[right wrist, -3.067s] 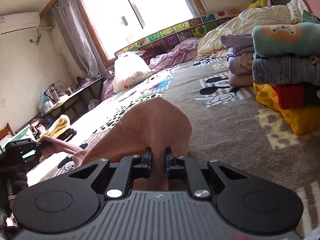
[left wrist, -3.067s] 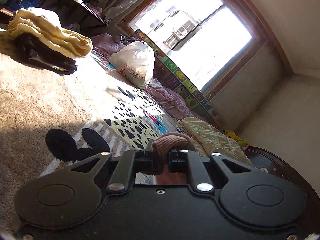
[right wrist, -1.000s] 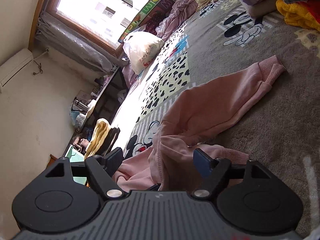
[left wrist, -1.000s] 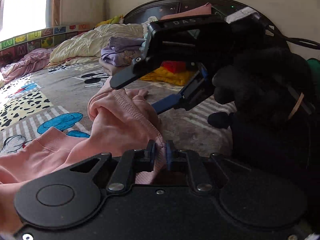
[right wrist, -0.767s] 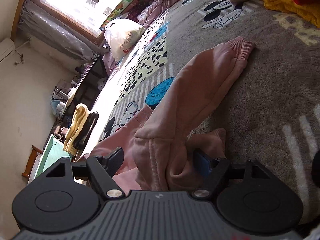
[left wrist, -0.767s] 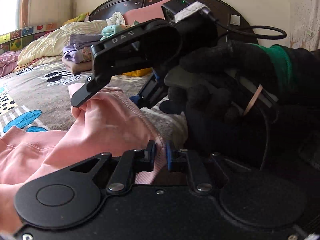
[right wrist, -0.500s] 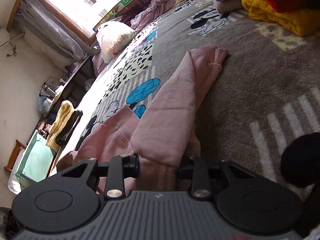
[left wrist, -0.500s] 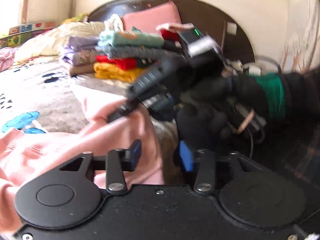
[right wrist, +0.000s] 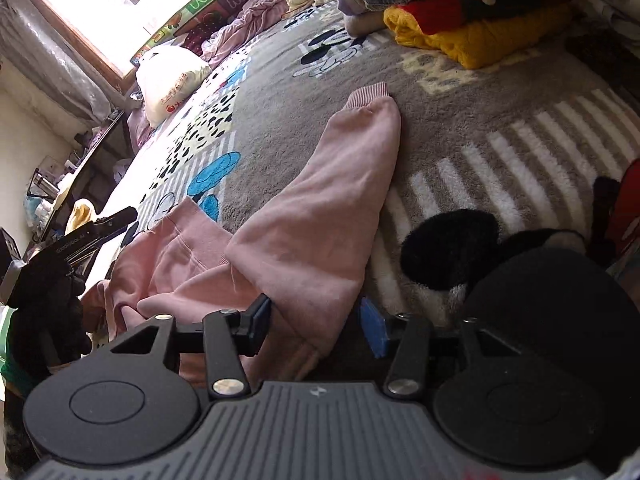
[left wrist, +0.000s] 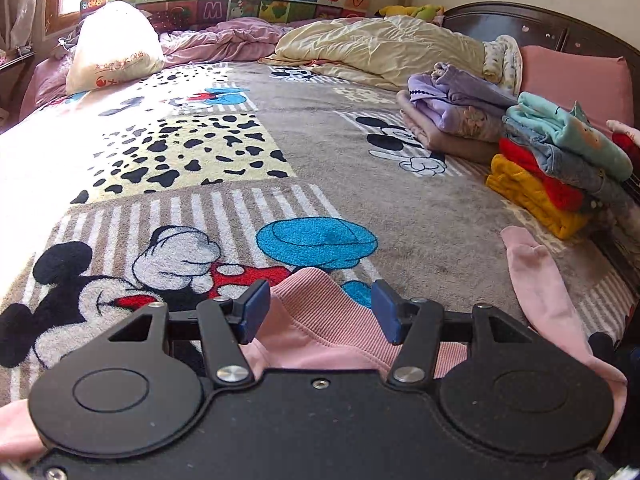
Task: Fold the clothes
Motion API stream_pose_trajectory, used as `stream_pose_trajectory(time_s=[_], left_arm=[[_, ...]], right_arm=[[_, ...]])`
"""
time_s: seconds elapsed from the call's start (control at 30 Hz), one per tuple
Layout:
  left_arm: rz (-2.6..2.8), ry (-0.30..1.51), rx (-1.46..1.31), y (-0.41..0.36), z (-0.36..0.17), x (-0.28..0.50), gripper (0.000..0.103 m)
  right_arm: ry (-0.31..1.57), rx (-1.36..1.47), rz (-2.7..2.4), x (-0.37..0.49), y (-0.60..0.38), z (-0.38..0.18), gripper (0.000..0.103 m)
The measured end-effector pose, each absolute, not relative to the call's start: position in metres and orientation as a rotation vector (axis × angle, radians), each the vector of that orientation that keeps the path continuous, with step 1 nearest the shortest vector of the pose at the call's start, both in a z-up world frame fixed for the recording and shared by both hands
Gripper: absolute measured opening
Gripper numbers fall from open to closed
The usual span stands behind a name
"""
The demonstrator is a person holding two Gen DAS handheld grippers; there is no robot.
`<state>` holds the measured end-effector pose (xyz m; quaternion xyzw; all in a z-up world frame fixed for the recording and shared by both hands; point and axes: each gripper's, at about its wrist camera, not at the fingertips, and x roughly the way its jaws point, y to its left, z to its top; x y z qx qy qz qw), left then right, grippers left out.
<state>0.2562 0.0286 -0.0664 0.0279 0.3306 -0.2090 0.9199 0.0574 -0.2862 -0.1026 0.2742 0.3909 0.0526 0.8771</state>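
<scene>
In your left wrist view, your left hand-held gripper (left wrist: pixel 320 310) sits at the bottom centre of the frame with its 2 blue pads apart, released and grasping nothing. The ribbed hem of the pink sweatshirt (left wrist: pixel 320 320) lies flat on the bed blanket (left wrist: pixel 280 140) directly under and between the pads, touching neither that you can see. A pink sleeve (left wrist: pixel 536 280) runs up the lower right of the frame, its cuff pointing toward the stack of folded clothes (left wrist: pixel 540 168) at the right edge. A white plastic bag (left wrist: pixel 114 46) sits in the upper left, and a cream quilt (left wrist: pixel 380 48) lies across the upper centre.

In your right wrist view, your right hand-held gripper (right wrist: pixel 316 322) is at the bottom centre and its jaws are opening. The folded edge of the pink sweatshirt (right wrist: pixel 312 240) lies between the pads; the cloth is just beside the left pad, while the right pad stands clear of it. The garment spreads from there toward the centre of the frame, its sleeve cuff (right wrist: pixel 368 94) ending near the upper middle, well apart from the folded pile (right wrist: pixel 472 32) in the upper right. Your left hand-held gripper (right wrist: pixel 96 230) shows at the left edge, near the sweatshirt's far side; from here you cannot tell how its jaws stand.
</scene>
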Motion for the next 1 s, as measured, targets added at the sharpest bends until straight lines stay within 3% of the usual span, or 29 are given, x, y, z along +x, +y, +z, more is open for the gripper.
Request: stream_pose_trajectory(time_s=[0.2, 0.33, 0.4, 0.43, 0.47, 0.53, 0.57, 0.73, 1.0], left_arm=[[-0.383, 0.766, 0.211, 0.025, -0.091, 0.278, 0.058], [-0.425, 0.819, 0.244, 0.028, -0.117, 0.285, 0.058], [-0.434, 0.787, 0.265, 0.026, -0.115, 0.281, 0.048], [-0.438, 0.771, 0.274, 0.025, -0.115, 0.279, 0.031], [-0.447, 0.747, 0.253, 0.028, -0.111, 0.277, 0.023], [-0.464, 0.699, 0.206, 0.036, -0.103, 0.274, 0.015], [-0.453, 0.668, 0.167, 0.044, -0.097, 0.273, 0.007], [-0.317, 0.561, -0.165, 0.117, -0.076, 0.278, 0.005], [-0.144, 0.694, -0.217, 0.145, -0.105, 0.288, 0.005]], right_arm=[[0.697, 0.384, 0.222, 0.083, -0.271, -0.062, 0.054], [0.736, 0.307, 0.324, 0.133, -0.245, -0.054, 0.065], [0.747, 0.269, 0.343, 0.155, -0.232, -0.055, 0.065], [0.754, 0.249, 0.339, 0.165, -0.227, -0.057, 0.065], [0.762, 0.235, 0.336, 0.173, -0.224, -0.06, 0.065], [0.79, 0.242, 0.328, 0.187, -0.224, -0.068, 0.065], [0.802, 0.248, 0.323, 0.193, -0.224, -0.072, 0.065], [0.822, 0.293, 0.291, 0.204, -0.231, -0.089, 0.065], [0.87, 0.293, 0.308, 0.224, -0.228, -0.1, 0.066]])
